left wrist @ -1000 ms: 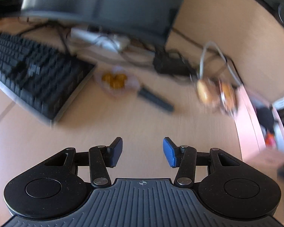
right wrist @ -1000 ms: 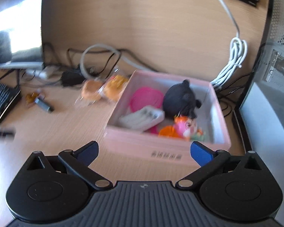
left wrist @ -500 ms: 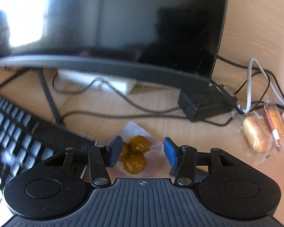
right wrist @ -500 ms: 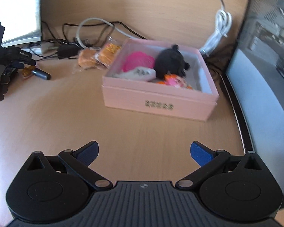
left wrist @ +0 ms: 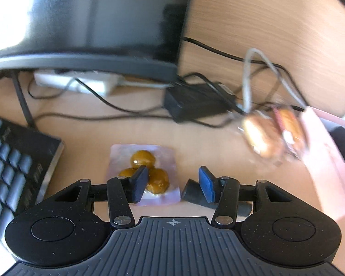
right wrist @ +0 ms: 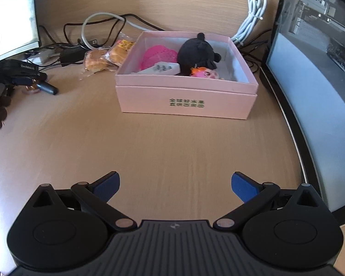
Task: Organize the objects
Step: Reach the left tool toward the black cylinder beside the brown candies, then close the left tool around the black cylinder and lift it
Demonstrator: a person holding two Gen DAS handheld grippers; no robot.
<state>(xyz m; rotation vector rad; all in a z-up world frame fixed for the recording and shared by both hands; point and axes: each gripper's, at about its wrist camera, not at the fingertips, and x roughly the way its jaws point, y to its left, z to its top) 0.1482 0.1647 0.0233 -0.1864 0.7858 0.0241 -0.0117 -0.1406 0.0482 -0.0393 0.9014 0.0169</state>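
Left gripper (left wrist: 172,184), jaws partly apart and empty, hung low over the candy packet (left wrist: 145,172), which lay just under its left finger; best shift left to centre it before closing, clear of the black stick (left wrist: 193,193).

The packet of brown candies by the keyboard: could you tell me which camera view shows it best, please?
The left wrist view: the candy packet lies close, just ahead of the open left gripper, one finger overlapping it. In the right wrist view it is only a small orange glint, mostly hidden behind the left gripper.
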